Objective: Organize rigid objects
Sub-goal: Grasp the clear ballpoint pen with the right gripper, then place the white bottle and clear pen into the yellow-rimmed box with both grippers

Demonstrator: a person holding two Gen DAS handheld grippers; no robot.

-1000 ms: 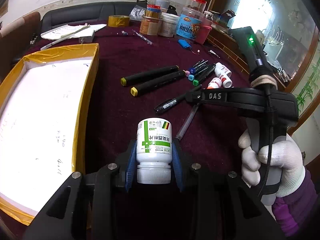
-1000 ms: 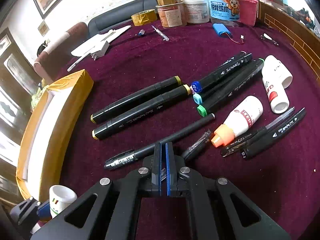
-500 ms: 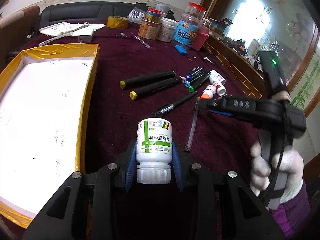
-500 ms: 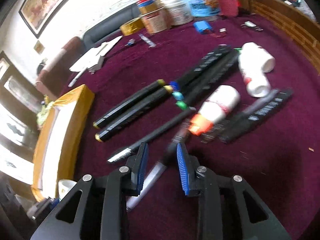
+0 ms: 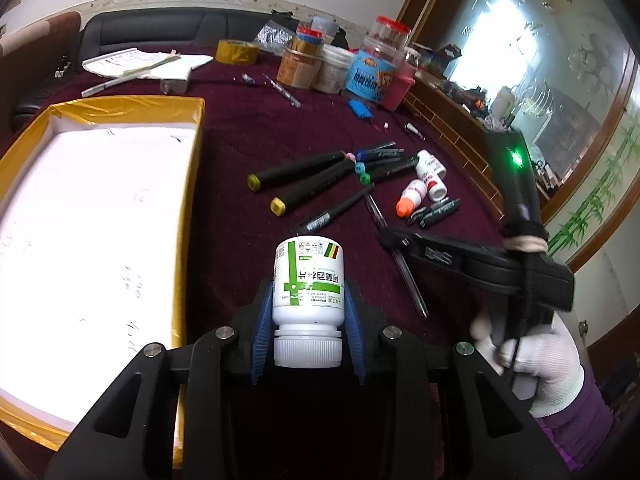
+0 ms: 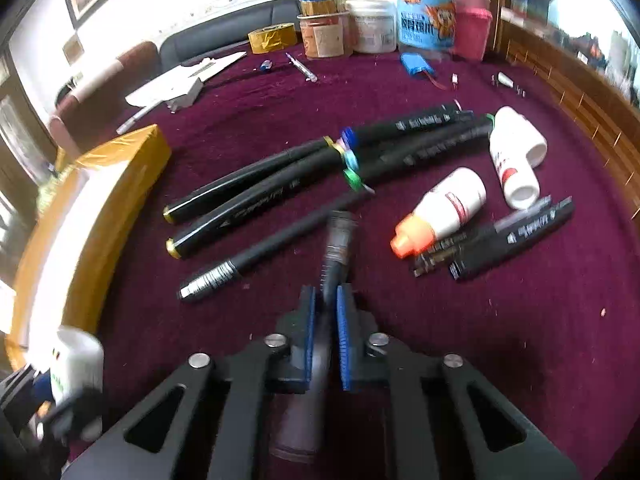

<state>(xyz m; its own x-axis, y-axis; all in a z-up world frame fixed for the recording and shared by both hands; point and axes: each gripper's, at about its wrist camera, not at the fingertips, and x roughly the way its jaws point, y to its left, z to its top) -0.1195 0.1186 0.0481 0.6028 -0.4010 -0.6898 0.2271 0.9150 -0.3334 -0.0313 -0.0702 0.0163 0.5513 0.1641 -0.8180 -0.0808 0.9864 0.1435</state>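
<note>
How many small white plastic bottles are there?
3: a green-labelled white bottle gripped in the left jaws, an orange-capped white bottle lying on the maroon cloth, a red-labelled white bottle lying beside it.

The left tongs (image 5: pixel 307 320) are built of matte black arms with triangular cut-outs, silver round screws and ribbed blue pads (image 5: pixel 354 332). The right tongs (image 6: pixel 325 336) are made the same way. At the right of the left wrist view, a white knitted glove (image 5: pixel 536 360) and a purple sleeve (image 5: pixel 576 432) are worn; a black cable and a green light are seen on the grey handle.
</note>
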